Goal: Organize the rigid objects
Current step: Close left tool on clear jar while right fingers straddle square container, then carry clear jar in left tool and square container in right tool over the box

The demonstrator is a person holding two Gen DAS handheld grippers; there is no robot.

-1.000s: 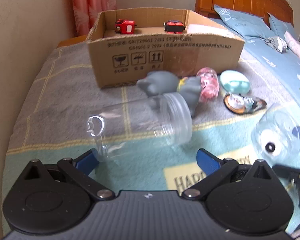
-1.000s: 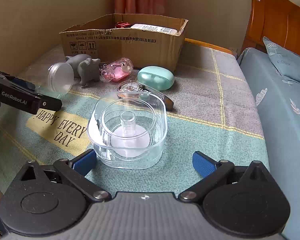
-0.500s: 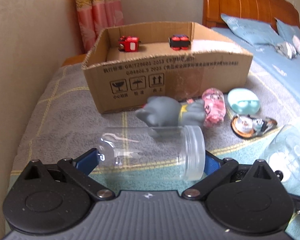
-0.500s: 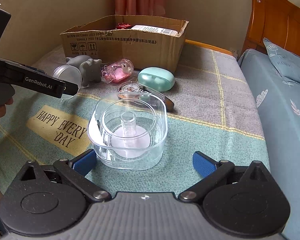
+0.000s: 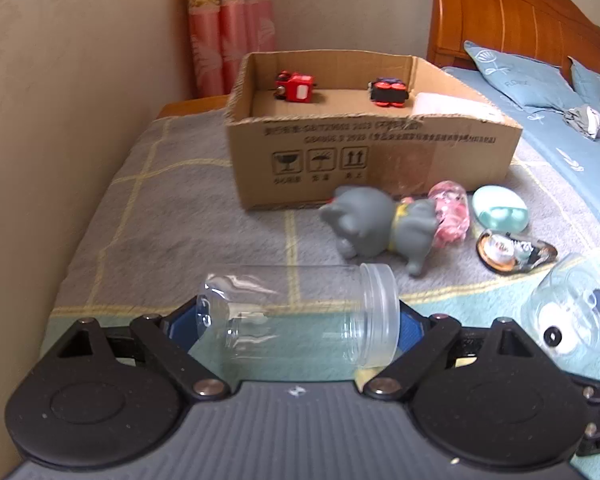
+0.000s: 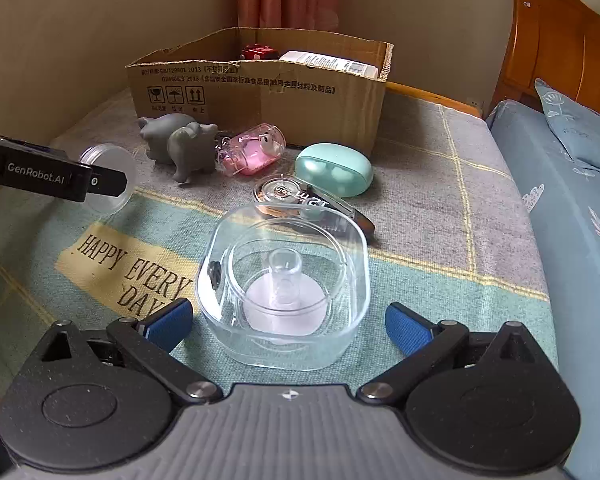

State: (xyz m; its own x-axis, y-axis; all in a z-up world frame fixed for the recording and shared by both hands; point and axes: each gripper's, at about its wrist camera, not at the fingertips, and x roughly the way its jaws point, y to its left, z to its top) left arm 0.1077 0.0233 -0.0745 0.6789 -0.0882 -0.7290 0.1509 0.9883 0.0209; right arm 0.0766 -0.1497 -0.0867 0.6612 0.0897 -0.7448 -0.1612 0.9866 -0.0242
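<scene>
Gripping item one: left tongs (image 5: 296, 320) have just been closing and now hold the clear plastic jar (image 5: 300, 316) endwise, one blue pad at its base and one at its mouth, the jar lying crosswise and lifted off the bedspread (image 5: 180, 208). Right tongs (image 6: 288, 320) stand wide open, their pads either side of the clear square container (image 6: 284, 292) but not touching it; that piece rests on the bedspread, not yet taken up. Loose and awaiting sorting, near the box front: grey animal figure (image 5: 380, 228), pink capsule toy (image 5: 452, 212), mint-green oval case (image 5: 500, 210), tape dispenser (image 5: 516, 250). Already stowed in the cardboard box (image 5: 372, 168): red toy vehicle (image 5: 294, 87), black-and-red toy vehicle (image 5: 388, 92), white flat pack (image 5: 452, 106). Tally, by judgement: three pieces filed, one in hand, five left on the bed; task is under way, short of its midpoint.
</scene>
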